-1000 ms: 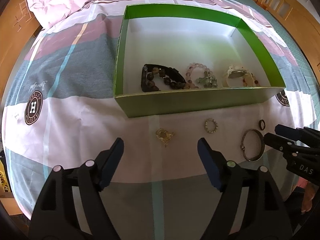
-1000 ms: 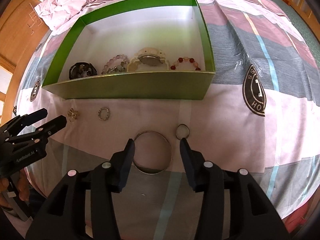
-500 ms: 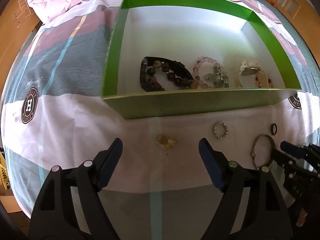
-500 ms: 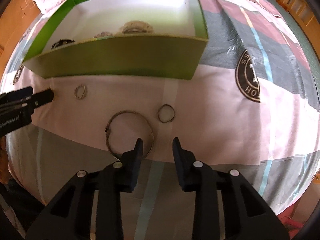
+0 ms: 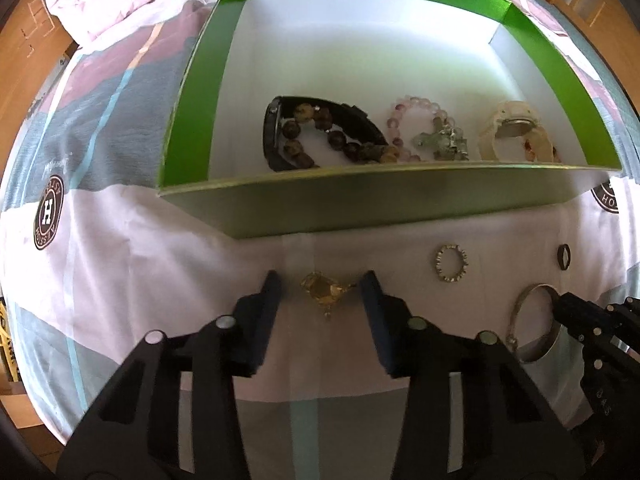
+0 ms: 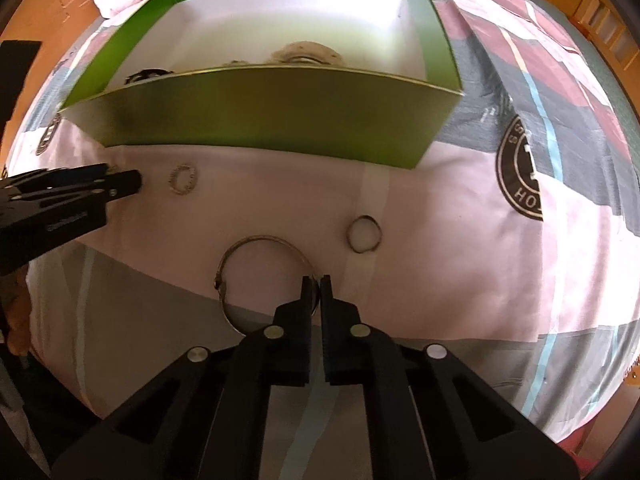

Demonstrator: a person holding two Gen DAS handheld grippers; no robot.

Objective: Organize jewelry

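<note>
A gold brooch [image 5: 326, 292] lies on the bedspread between the fingers of my left gripper [image 5: 320, 286]. Its jaws are closing, with a gap still showing on each side of the brooch. My right gripper [image 6: 316, 282] is shut on the near rim of a silver bangle [image 6: 260, 238]. In the left wrist view the same bangle [image 5: 518, 312] sits at the far right under the right gripper [image 5: 560, 302]. The green box [image 5: 360, 208] holds a black watch [image 5: 276, 136], dark beads [image 5: 340, 142], a pink bead bracelet [image 5: 404, 110] and a white watch [image 5: 512, 128].
A small beaded ring [image 5: 452, 263] and a dark ring [image 5: 564, 256] lie loose in front of the box; the right wrist view shows them as the beaded ring [image 6: 183, 179] and plain ring [image 6: 363, 234]. A crumpled pink quilt [image 5: 112, 0] lies at the back left.
My left gripper came down over the brooch and its jaws narrowed around it. My right gripper's jaws closed onto the bangle's rim.
</note>
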